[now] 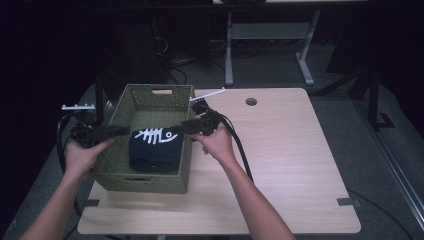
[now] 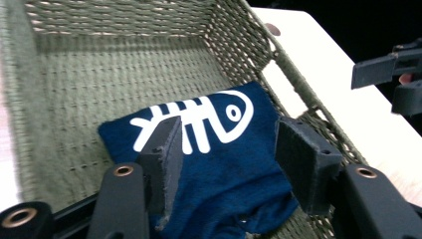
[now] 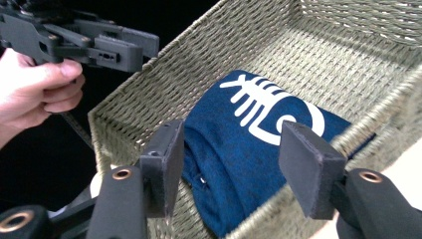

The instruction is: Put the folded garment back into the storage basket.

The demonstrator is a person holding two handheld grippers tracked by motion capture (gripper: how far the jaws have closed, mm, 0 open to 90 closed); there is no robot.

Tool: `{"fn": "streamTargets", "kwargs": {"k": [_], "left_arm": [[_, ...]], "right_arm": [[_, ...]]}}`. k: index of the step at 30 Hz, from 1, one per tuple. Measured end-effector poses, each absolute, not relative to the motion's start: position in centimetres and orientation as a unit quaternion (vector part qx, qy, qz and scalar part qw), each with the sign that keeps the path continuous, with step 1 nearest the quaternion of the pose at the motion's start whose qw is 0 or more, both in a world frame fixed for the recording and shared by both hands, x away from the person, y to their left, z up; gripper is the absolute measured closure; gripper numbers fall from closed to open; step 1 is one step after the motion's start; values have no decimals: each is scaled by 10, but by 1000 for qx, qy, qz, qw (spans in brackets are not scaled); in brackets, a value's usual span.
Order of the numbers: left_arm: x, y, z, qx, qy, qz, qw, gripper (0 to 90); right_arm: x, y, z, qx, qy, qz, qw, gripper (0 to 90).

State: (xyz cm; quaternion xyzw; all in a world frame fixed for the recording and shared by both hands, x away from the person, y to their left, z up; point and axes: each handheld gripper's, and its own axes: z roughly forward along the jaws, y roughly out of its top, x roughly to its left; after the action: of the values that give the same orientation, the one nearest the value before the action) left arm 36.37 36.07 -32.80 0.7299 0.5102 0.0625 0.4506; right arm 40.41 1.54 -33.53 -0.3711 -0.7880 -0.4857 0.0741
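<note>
A folded navy cloth [image 1: 154,150] with a white fish-skeleton print lies inside the green woven basket [image 1: 145,181], toward its near end. It also appears as the navy cloth [image 2: 219,149] and the navy cloth [image 3: 249,134] in the two gripper views. My left gripper [image 1: 125,131] reaches over the basket's left wall, open, its jaws above the cloth and apart from it [image 2: 226,149]. My right gripper [image 1: 176,128] comes over the right wall, open as well [image 3: 231,154], with nothing between its pads.
The basket [image 2: 64,79] stands at the left of a light wooden table [image 1: 285,150]. A round cable hole [image 1: 251,102] lies at the table's far edge. Black cables [image 1: 240,150] trail from the right gripper. Table legs and dark floor lie beyond.
</note>
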Motion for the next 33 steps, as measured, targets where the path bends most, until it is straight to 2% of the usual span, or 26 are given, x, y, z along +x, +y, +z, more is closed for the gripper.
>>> {"fn": "streamTargets", "kwargs": {"k": [9,22,33], "left_arm": [[361,343,-328,733,498,48,460,415],[355,323,-328,725,482,35,490,368],[351,301,-331,736,464,23,492,338]], "right_arm": [[397,-16,-337,-372,-773,-506,89,403],[393,-47,-336,-366,-771,-515,78,396],[388,-71,-336,-370,-767,-519,71,381]]}}
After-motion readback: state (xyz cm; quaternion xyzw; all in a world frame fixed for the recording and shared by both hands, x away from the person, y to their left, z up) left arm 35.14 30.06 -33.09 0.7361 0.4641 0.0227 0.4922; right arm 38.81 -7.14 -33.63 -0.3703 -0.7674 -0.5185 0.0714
